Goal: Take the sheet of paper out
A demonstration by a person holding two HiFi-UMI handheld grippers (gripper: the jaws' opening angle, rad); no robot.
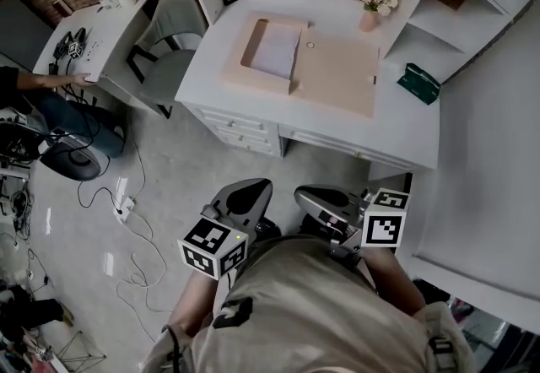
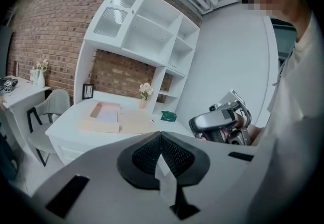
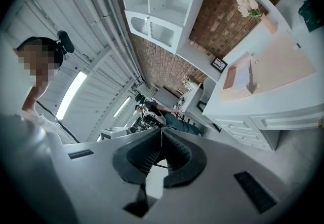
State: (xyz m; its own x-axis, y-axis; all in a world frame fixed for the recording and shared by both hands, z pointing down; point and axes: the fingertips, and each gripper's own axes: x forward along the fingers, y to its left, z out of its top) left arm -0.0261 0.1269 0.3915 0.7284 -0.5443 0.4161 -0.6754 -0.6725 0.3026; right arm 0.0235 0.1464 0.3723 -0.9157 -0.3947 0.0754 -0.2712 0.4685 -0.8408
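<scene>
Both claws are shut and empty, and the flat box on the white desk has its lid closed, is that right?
No: the head view shows the flat box on the white desk open, its lid folded out beside it, the sheet of paper inside. Left claw and right claw are shut and empty.

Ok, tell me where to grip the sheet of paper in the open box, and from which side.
Probably its near edge, coming steeply from above. The sheet of paper lies flat in the tray half of the open box, with raised walls around it, so a level approach looks blocked. One jaw would have to slip under the edge.
</scene>
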